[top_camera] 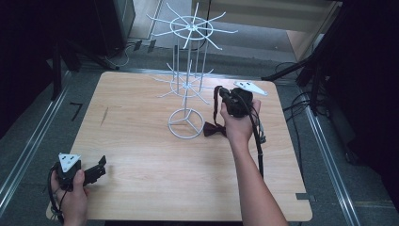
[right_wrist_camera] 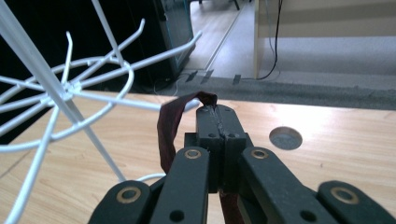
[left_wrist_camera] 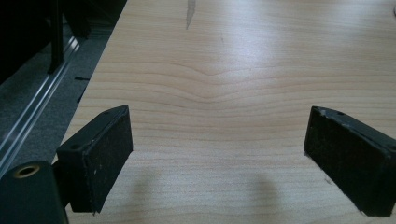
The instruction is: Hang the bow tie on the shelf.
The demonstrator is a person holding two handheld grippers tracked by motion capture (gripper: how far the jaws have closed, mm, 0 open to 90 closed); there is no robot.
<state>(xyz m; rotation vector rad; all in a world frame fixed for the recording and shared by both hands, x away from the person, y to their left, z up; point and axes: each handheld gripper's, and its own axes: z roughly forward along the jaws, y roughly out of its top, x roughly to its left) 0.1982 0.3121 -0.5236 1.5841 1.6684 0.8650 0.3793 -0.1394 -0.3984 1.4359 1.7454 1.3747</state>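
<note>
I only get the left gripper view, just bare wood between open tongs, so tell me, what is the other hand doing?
Observer: The right tongs are shut on the strap of a dark red bow tie.
Operator: Is the bow itself off the table?
Observer: It seems to touch the table, beside the base of a white wire rack.
Operator: How near are the hooks?
Observer: In the right gripper view, a lower hook passes just left of the strap's loop.
</note>
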